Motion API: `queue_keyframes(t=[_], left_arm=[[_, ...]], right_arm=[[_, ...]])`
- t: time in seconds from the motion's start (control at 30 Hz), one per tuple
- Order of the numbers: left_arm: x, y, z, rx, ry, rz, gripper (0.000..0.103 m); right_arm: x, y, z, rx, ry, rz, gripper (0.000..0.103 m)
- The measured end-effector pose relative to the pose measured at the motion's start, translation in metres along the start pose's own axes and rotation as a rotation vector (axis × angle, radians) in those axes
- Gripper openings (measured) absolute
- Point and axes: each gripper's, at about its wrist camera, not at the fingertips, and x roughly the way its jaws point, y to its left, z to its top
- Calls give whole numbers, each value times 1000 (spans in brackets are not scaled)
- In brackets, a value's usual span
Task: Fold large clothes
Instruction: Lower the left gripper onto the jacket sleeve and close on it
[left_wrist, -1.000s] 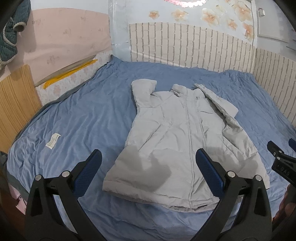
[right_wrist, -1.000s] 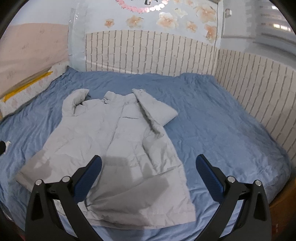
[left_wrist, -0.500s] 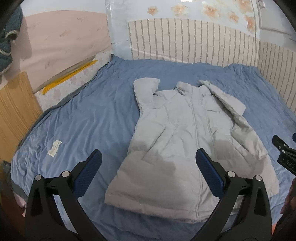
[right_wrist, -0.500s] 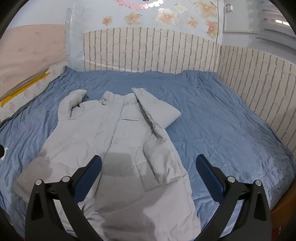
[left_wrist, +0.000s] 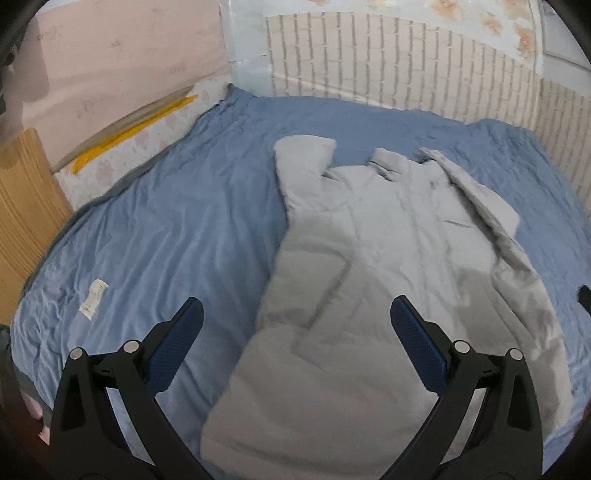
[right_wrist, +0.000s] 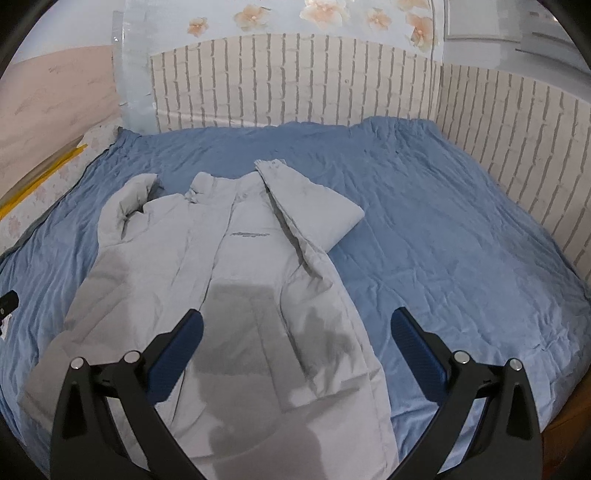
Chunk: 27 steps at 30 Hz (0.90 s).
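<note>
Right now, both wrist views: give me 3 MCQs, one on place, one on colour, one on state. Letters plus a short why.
1. Where does the grey jacket lie?
A. on the blue bed cover
B. on a chair
C. on the floor

2. What colour are the pads on the fingers?
A. red
B. blue
C. white

3. How are both grippers?
A. shut on the jacket
B. shut, empty
C. open, empty

Key:
1 A, the jacket is spread on the cover.
2 B, the pads are dark blue.
3 C, the left gripper and right gripper stand wide apart, holding nothing.
</note>
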Motion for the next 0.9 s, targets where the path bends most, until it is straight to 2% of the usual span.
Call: queue_keyframes(t=[0.13, 0.27, 0.4, 0.5, 0.57, 0.67, 0.7, 0.8, 0.9], left_arm=[[16, 5, 22, 17, 4, 24, 100], [29, 8, 50, 36, -10, -16, 100], [54, 4, 81, 105, -32, -12, 100], [80, 5, 92, 105, -15, -4, 100], [100, 2, 94, 109, 3, -5, 100], [121, -8, 97, 111, 25, 16, 100], [128, -11, 101, 107, 43, 1, 100], [136, -22, 113, 95, 93, -36, 100], [134, -32, 124, 87, 112, -35, 100]], right_arm=[[14, -1, 14, -6, 11, 8, 101], [22, -4, 40, -11, 4, 22, 101], [36, -5, 71, -20, -13, 26, 101], [57, -1, 84, -20, -16, 30, 101], [77, 3, 84, -6, -6, 58, 101], [104, 10, 80, -24, 13, 54, 101], [111, 12, 80, -32, 23, 52, 101], [128, 20, 88, -59, 68, 25, 101], [121, 24, 95, -68, 57, -9, 101]])
